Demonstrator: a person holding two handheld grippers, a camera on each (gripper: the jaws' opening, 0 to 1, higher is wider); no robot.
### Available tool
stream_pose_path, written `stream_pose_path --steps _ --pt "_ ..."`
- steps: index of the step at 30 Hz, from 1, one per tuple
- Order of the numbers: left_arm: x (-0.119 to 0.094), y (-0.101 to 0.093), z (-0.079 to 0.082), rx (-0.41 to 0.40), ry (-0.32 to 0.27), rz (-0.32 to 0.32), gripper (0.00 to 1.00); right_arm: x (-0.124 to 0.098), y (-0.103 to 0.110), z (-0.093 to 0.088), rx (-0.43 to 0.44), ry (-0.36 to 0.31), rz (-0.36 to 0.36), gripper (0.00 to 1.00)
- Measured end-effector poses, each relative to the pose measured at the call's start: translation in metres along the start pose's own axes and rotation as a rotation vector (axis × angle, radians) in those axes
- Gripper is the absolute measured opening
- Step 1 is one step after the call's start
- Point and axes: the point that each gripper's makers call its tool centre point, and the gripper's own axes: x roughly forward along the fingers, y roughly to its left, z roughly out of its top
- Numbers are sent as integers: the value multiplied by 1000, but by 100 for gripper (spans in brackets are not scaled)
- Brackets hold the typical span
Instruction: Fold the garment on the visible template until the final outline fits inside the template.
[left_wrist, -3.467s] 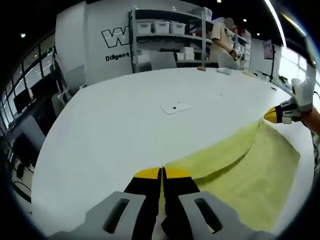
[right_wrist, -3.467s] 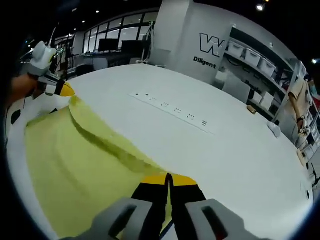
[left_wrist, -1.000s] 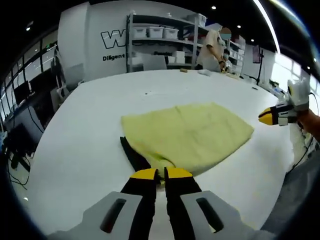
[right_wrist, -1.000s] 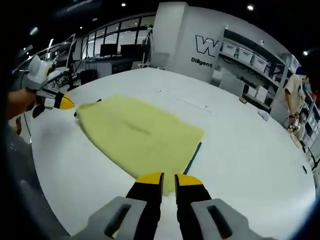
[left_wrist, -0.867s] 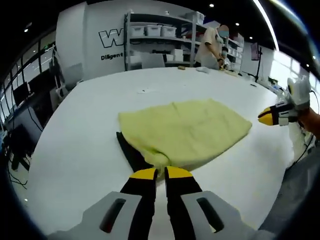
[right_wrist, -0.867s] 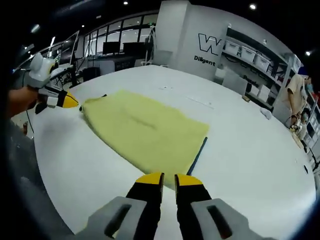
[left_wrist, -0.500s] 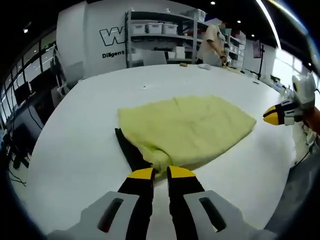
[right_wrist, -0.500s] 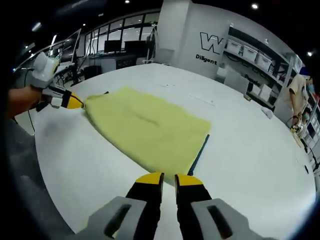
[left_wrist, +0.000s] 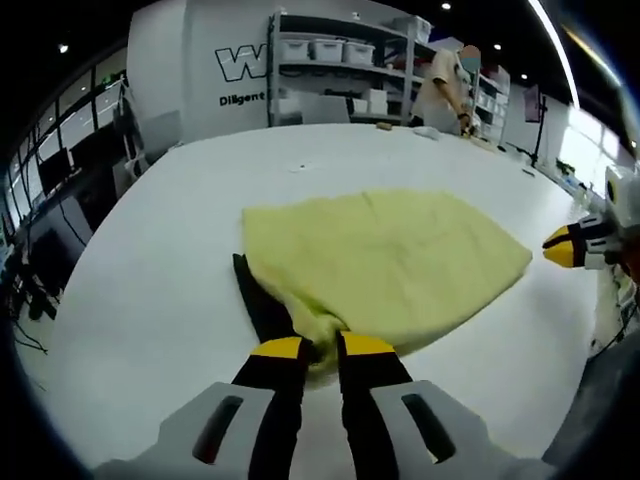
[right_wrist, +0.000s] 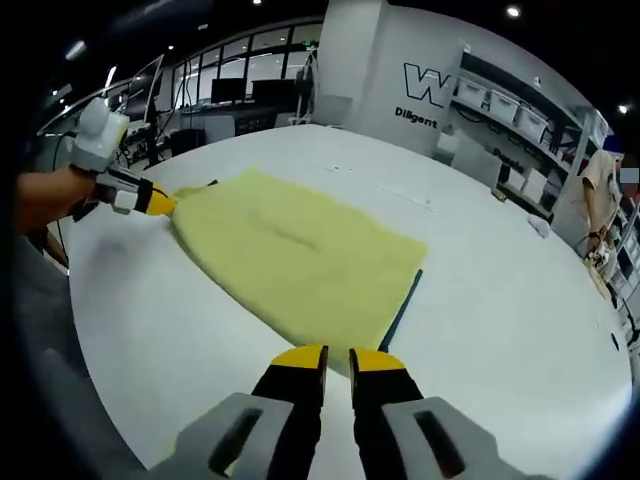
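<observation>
The yellow garment is seen lying folded and flat on the white worktop, over a dark template line. The left gripper is held at its near corner, fingers slightly apart, nothing clamped. The right gripper is positioned just off the garment's edge, fingers slightly apart, nothing gripped.

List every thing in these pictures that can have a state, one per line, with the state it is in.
yellow garment: folded, lying flat on the table.
dark template line: partly covered, a strip showing past the garment's edge.
left gripper: open, jaws slightly apart at the garment's near corner.
right gripper: open, jaws apart just off the garment's edge.
white table: bearing the garment.
</observation>
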Motion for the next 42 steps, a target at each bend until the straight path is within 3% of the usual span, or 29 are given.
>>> stream_pose_path --steps 4,9,19,26,35,37,40,42 --pt "2 1 -5 -12 32 3 2 -2 -8 -9 22 9 -10 4" --pt "-3 2 -6 -14 38 -6 1 -2 -16 -21 47 29 -18 4" --pt "-5 2 -6 -5 34 -19 1 19 -27 -18 127 29 11 6" --pt "-5 4 -5 -12 32 -18 1 30 -21 -15 225 22 85 8" --pt "-4 4 -5 -11 33 -17 1 29 -24 -21 284 37 54 8" --pt "-5 4 -5 -12 30 -16 1 30 -18 -20 331 23 99 8" --pt "-5 5 -5 -14 31 -13 1 31 -14 -16 296 25 104 0" --pt "-5 5 -5 -14 34 -11 0 31 -14 -16 249 30 102 0"
